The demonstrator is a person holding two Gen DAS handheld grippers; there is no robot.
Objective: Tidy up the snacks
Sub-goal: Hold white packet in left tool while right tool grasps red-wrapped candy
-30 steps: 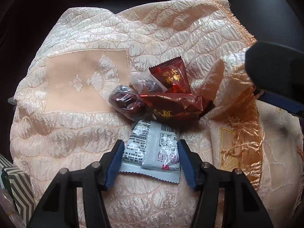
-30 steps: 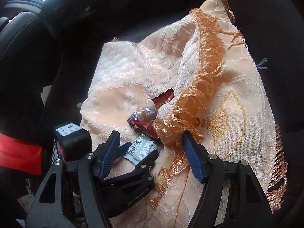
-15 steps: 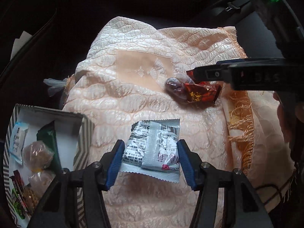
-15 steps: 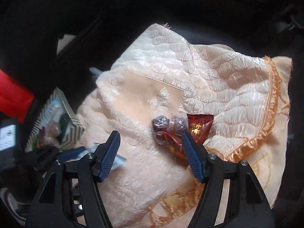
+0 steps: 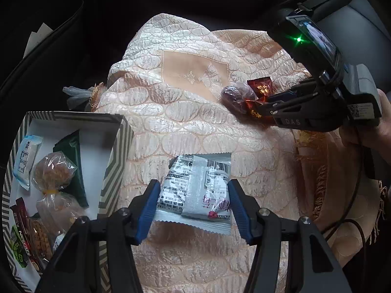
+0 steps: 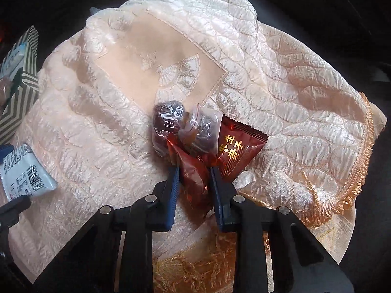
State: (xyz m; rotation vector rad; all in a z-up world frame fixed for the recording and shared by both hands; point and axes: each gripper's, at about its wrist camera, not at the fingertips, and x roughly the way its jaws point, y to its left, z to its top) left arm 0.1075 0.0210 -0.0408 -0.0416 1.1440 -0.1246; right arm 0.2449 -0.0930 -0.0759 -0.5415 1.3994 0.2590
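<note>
A crinkled dark-red foil snack packet (image 6: 193, 175) is lying on the quilted peach satin cloth (image 6: 281, 78) beside two clear-wrapped dark dates (image 6: 168, 122), and the right gripper (image 6: 194, 178) is closing its blue pads onto it, both already pressing its sides. The left gripper (image 5: 194, 193) is clasping a flat silver-white snack sachet (image 5: 198, 188) above the cloth, near the striped cardboard box (image 5: 114, 161) of snacks.

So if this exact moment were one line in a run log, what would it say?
left gripper: holds white packet | right gripper: closing on red wrapper | striped box: open, snacks inside
</note>
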